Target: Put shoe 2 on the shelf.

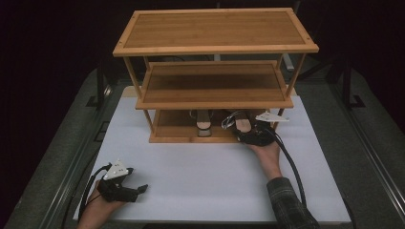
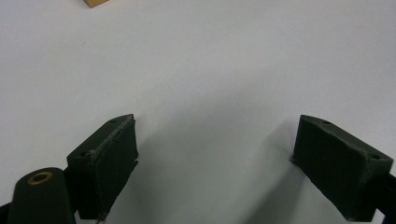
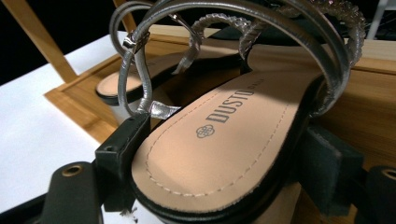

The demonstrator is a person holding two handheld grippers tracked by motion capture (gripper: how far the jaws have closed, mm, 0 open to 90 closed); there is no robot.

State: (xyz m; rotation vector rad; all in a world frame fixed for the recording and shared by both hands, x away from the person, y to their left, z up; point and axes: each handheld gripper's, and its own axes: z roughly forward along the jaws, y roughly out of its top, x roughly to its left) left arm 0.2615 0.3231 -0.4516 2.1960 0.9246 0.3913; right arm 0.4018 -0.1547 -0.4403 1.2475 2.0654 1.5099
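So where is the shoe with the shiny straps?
The sandal sits on the rack's bottom shelf, right side, its heel between the right gripper's jaws, beside the other sandal.

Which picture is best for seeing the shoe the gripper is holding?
The right gripper view: the sandal sits between the jaws, showing its insole lettering and silver straps. In the high view it is small, on the rack's bottom shelf.

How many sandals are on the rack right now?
2: both on the bottom shelf, one sandal near the middle, the other sandal to its right, held at the heel by the right tool.
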